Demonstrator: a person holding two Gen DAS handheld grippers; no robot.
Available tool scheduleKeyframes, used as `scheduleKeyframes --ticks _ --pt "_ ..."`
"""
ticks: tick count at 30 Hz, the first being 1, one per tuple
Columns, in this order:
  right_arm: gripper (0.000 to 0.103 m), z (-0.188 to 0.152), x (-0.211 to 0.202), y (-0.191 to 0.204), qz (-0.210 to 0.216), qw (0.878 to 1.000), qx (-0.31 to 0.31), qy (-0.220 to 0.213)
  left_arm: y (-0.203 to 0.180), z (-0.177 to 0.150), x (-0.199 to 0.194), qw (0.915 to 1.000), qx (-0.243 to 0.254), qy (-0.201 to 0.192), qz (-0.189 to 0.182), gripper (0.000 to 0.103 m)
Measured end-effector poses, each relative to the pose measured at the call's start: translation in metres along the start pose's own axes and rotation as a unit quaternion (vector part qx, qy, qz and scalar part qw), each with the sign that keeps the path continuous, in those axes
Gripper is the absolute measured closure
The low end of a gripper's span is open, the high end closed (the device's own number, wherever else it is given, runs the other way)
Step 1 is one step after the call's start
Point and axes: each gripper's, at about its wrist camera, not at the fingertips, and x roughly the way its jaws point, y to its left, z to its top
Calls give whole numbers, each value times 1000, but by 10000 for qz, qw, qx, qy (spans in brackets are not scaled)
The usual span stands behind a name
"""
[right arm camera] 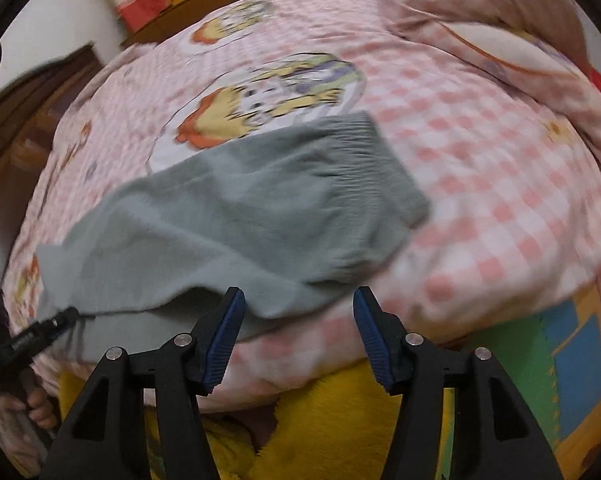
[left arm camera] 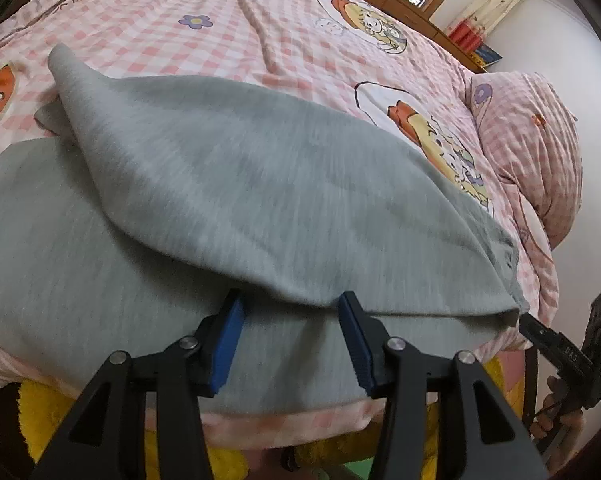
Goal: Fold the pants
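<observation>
Grey sweatpants lie on a pink checked bed, one layer folded over another, with a raised fold along the near edge. My left gripper is open, its blue pads either side of that near edge, holding nothing. In the right wrist view the pants show their ribbed elastic waistband at the far right. My right gripper is open and empty just off the pants' near right corner. The left gripper also shows at the far left of the right wrist view, the right gripper at the right edge of the left wrist view.
The bed cover has cartoon prints. A pillow in the same check lies at the right. A wooden headboard and a window stand behind. A yellow fuzzy cloth and a coloured floor mat lie below the bed's edge.
</observation>
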Motion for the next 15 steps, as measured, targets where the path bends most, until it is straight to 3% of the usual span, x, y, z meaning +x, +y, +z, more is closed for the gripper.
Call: scheduleKeyframes --ticks 6,10,15 --pt "46 13 7 -23 462 9963 719 40 4 7 3 9997 -223 22 -110 52" --pt "46 22 19 -17 220 9972 714 96 5 9 5 9995 -314 10 -61 52" --pt "68 27 25 -17 179 9971 735 93 4 12 7 9992 -386 23 132 52"
